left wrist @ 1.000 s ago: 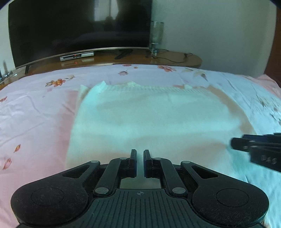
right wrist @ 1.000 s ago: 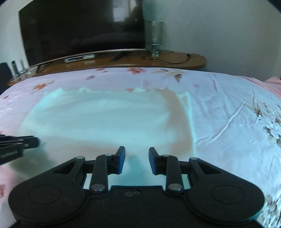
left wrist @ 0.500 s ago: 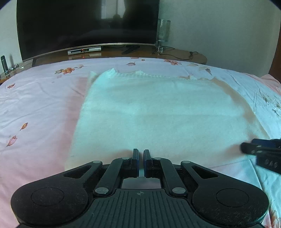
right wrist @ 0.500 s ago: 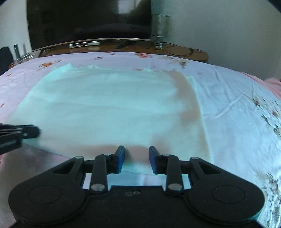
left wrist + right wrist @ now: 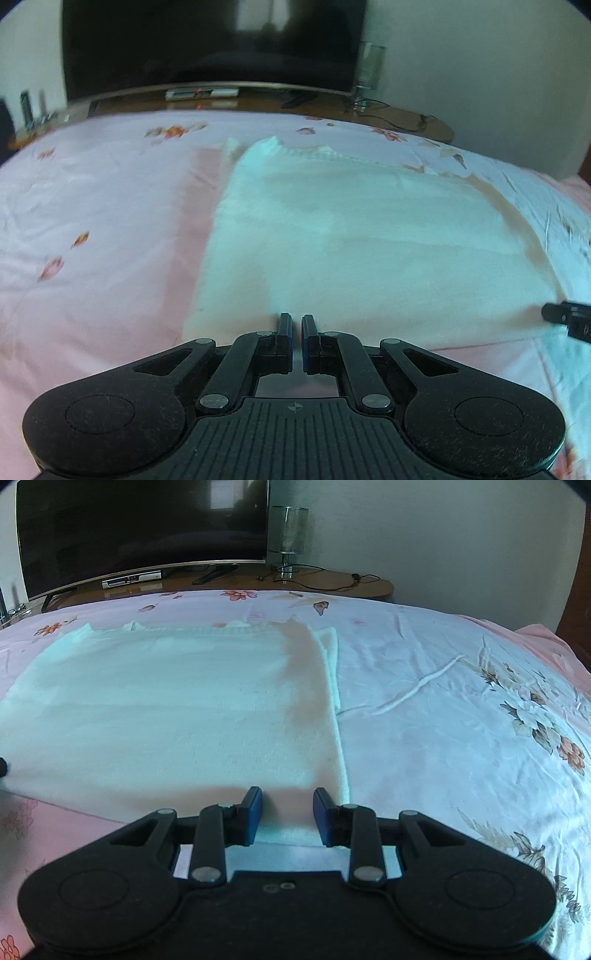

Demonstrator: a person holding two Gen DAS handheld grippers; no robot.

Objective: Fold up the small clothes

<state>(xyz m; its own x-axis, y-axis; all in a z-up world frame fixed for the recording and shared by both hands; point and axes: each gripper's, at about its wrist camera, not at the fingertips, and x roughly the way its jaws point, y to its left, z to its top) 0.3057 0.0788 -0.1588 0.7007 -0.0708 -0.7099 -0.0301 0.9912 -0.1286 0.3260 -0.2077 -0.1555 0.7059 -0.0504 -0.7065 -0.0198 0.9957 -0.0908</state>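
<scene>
A white knit garment (image 5: 362, 251) lies flat on the bed, folded into a rough rectangle; it also shows in the right wrist view (image 5: 170, 716). My left gripper (image 5: 296, 325) is at the garment's near edge toward its left corner, jaws almost closed with a thin gap; whether cloth is pinched is hidden. My right gripper (image 5: 287, 801) is open, its fingers straddling the near edge by the right corner. Its tip shows at the right edge of the left wrist view (image 5: 569, 317).
The bed has a pink and white floral sheet (image 5: 461, 709). Behind it a wooden stand (image 5: 332, 581) carries a dark TV (image 5: 140, 528), a set-top box (image 5: 131, 579), a glass lamp (image 5: 288, 531) and cables.
Both grippers have pulled back toward me to the garment's near edge. The right gripper's jaws have opened wider. The left jaws stay nearly closed.
</scene>
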